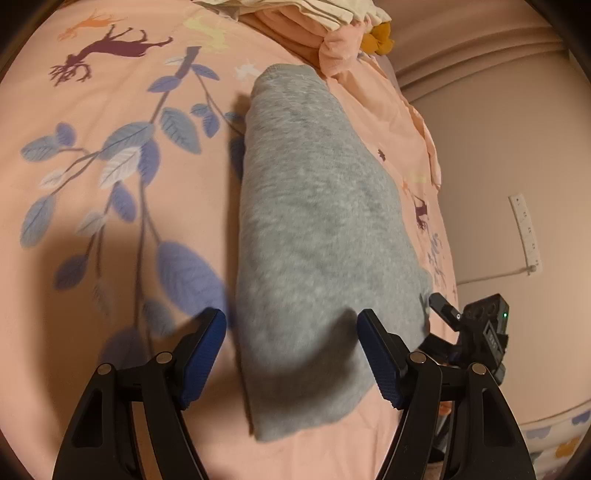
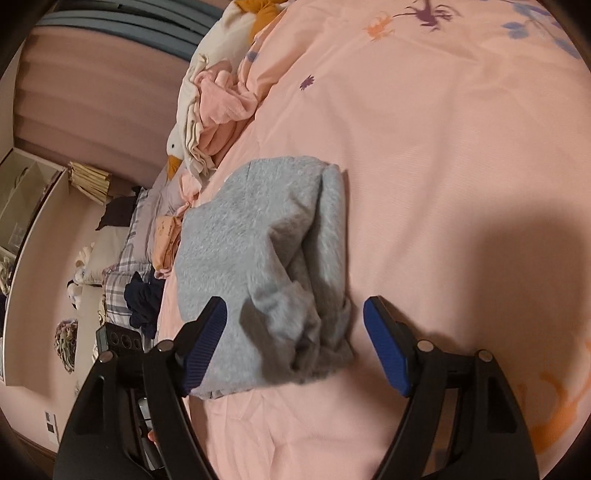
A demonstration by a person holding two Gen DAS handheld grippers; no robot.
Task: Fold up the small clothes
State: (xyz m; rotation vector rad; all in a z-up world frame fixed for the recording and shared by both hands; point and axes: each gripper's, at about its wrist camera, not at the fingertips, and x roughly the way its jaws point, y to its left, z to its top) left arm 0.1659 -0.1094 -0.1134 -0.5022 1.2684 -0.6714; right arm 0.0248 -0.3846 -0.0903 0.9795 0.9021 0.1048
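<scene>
A grey fleecy garment, folded into a long narrow bundle, lies on the pink printed bedspread. My left gripper is open just above its near end, with blue pads on either side of the cloth and not pressing it. In the right wrist view the same grey garment shows layered folds and a rumpled near edge. My right gripper is open over that edge, its left pad over the cloth and its right pad over the bedspread. Part of the right gripper's body shows at the bed's edge.
A heap of pink and cream clothes lies beyond the garment's far end, also seen as a clothes heap beside a goose toy. Dark clothing and a plaid pillow sit past the bed edge. A power strip hangs on the wall.
</scene>
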